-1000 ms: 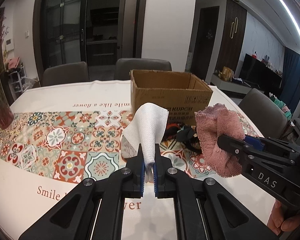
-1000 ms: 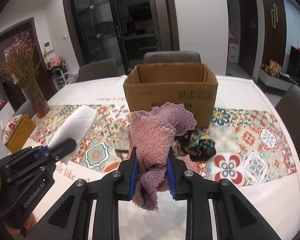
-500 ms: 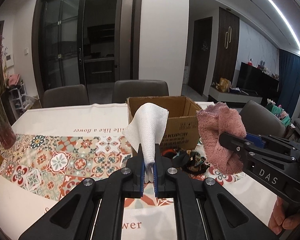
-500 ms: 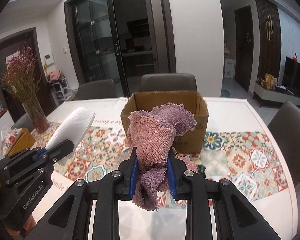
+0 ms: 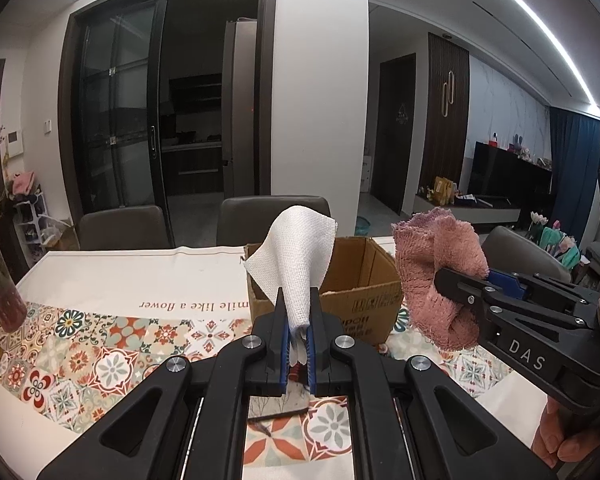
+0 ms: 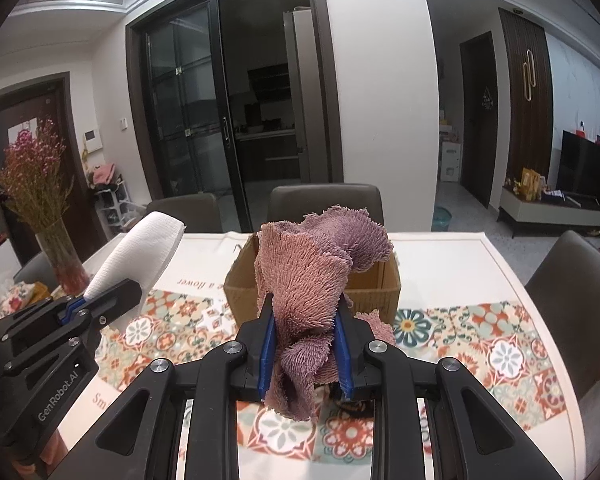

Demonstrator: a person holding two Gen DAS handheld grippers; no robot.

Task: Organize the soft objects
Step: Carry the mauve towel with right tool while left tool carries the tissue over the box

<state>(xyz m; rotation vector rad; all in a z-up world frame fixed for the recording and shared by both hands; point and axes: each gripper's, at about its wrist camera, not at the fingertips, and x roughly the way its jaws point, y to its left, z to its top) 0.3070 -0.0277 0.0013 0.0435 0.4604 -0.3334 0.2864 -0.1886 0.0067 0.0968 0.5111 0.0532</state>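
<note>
The white cloth (image 5: 296, 264) is sitting pinched between the jaws of the left gripper (image 5: 298, 334), and it is standing up from them like a cone, in the air above the table (image 5: 120, 280). The pink towel (image 6: 308, 292) is being held in the same way by the right gripper (image 6: 304, 356), whose jaws are closing on its bunched middle while a loose end is hanging down below them. Both cloths are lifted, not touching the table and not touching each other. The cardboard box (image 6: 380, 300) is lying straight ahead of both grippers, with its open top facing up, and its near wall is showing just behind each cloth. In the right wrist view the towel is covering the centre of the box opening, while in the left wrist view the box is sitting slightly to the right of the white cloth; I am judging that the right hand is a little better lined up. The coming move is probably forward and over the near wall, then a release. A vase of dried flowers (image 6: 40, 200) is standing far at the left.
</note>
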